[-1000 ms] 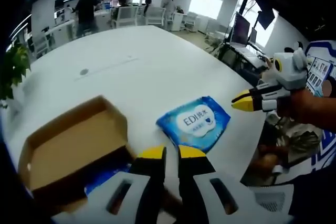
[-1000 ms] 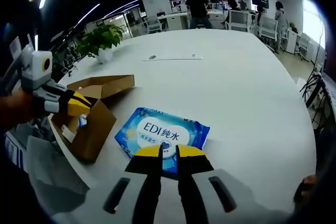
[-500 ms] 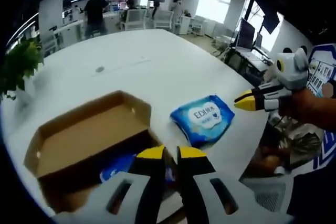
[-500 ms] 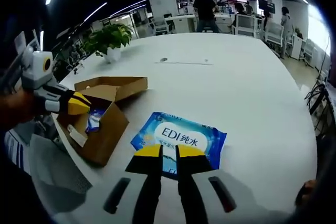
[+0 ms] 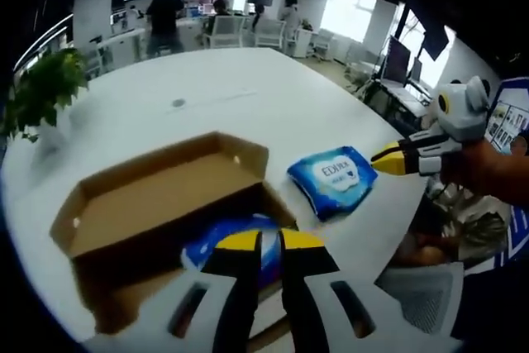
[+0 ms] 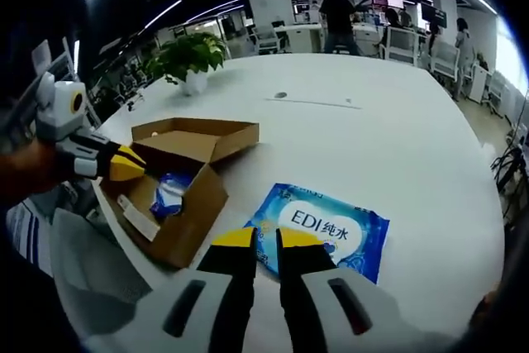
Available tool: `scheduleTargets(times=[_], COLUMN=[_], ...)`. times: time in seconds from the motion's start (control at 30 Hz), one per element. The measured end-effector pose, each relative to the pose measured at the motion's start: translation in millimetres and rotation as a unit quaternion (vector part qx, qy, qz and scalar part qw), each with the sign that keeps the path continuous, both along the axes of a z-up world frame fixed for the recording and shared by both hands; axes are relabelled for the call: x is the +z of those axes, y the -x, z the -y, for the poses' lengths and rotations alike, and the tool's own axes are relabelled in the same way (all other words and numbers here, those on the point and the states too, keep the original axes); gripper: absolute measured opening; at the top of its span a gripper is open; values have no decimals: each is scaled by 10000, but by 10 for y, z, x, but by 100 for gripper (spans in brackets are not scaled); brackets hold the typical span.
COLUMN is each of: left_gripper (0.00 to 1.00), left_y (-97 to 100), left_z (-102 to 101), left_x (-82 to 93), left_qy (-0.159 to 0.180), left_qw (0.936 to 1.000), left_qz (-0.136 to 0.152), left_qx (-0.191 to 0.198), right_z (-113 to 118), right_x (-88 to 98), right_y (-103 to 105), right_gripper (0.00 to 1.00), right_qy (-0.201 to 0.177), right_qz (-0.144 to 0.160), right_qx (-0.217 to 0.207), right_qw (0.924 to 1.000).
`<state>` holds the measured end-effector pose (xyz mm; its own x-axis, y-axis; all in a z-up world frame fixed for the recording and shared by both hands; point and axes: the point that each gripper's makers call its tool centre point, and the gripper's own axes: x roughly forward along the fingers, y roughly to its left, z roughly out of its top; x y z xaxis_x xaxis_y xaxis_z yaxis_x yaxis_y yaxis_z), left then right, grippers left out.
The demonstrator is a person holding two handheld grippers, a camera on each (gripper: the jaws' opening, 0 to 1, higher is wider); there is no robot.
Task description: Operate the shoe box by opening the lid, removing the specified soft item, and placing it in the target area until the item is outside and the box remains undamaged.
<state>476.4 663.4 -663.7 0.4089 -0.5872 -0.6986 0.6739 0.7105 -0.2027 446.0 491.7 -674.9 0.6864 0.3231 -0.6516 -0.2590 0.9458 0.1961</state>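
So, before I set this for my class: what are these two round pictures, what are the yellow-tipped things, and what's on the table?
A person holds a two-jaw gripper in each hand, and a camera rides on each. The left gripper rises from the bottom of the left gripper view, the right gripper from the bottom of the right gripper view. Both are shut and hold nothing. On the white table stands an open cardboard shoe box with a blue pack inside. Beside it lies a blue wipes pack, already out.

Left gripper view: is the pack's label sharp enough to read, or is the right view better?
Left gripper view: the pack is small and its label blurred. Right gripper view: the label on the pack reads clearly, and window glare stays at the far right edge.
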Motion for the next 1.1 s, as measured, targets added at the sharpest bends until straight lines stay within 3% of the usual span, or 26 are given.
scheduleTargets(times=[0.53,1.1], left_gripper=[5,5], left_y=[14,-10], left_z=[-361,-587], left_x=[-36,-166], left_qy=[16,-2], left_qw=[9997,9988], left_qz=[8,-101], left_qx=[251,478], right_z=[-295,-536], right_x=[37,41], right_y=[-1,-56], right_gripper=[7,6], right_qy=[22,22], right_qz=[22,6], right_qx=[154,298], right_qw=[9999,9996])
